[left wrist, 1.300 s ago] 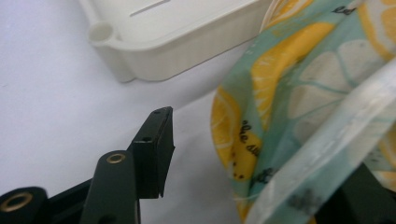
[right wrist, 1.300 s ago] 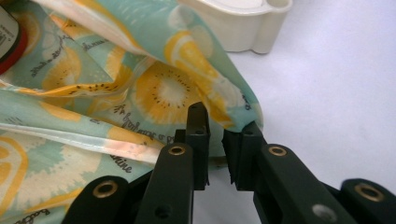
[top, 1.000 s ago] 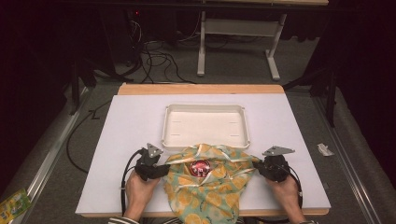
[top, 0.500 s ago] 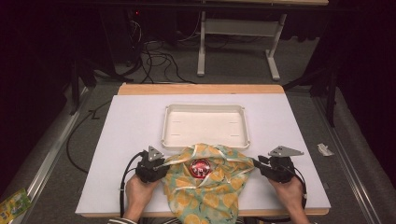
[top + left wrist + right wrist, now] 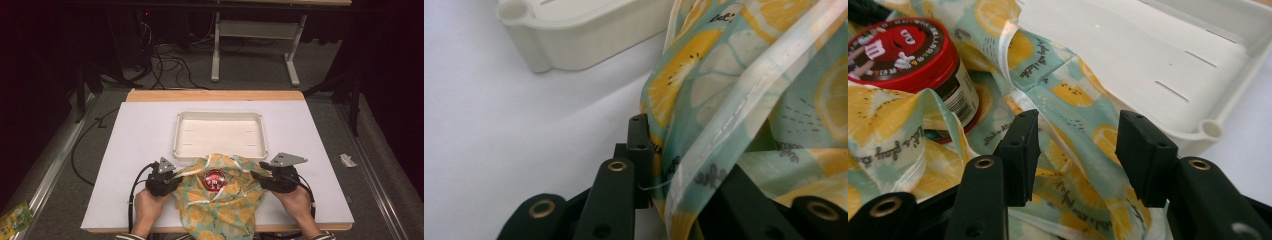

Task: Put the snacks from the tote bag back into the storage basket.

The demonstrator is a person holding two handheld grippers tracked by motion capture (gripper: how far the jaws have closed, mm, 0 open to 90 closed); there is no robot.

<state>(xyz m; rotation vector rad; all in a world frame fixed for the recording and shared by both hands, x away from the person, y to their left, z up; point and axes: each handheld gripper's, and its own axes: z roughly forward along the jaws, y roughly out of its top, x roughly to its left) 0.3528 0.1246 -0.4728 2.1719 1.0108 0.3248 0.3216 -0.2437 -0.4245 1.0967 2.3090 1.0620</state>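
step: bagging red tin | left claw clamped on lemon bag rim, just closing | right claw agape, just opening, bag between unpinched | next: regrip far rim

**Lemon print, red lid, white tray**

You are looking at a cloth showing yellow lemon slices on pale teal, with dark script lettering and a whitish hem. A tub is showing a bright red lid with small coloured print. The tray is reading cream white, the table plain white with a tan wooden edge. Your gripper jaws are showing black with brass eyelets.
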